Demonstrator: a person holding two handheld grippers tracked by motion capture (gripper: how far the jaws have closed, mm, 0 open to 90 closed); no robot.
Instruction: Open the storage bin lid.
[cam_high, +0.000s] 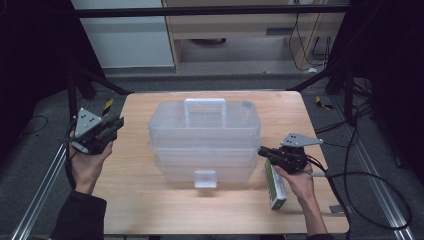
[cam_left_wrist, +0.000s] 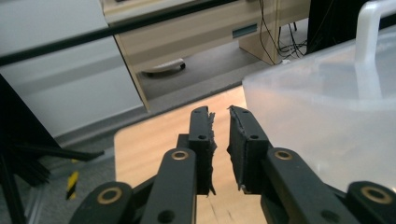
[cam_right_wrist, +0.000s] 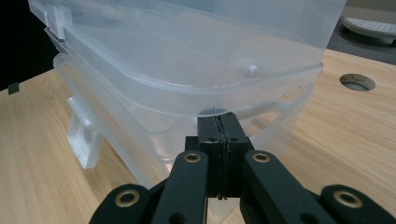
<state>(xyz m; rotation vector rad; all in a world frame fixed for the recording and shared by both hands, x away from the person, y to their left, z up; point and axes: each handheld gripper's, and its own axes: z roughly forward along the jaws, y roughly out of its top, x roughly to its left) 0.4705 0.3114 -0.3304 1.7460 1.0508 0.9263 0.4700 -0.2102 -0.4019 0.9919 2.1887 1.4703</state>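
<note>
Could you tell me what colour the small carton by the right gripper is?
The carton is green and white, best seen in the high view.

Clear lidded storage box (cam_high: 205, 135), handle up, table centre

The big translucent frosted-plastic storage box (cam_high: 205, 137) in the middle looks smooth and slightly glossy. The light wood-grain tabletop (cam_high: 135, 200) under it is matt. Both black plastic two-jaw grippers, left (cam_left_wrist: 220, 140) and right (cam_right_wrist: 219, 126), look matt, with rough, frayed pads (cam_left_wrist: 211, 140).
</note>
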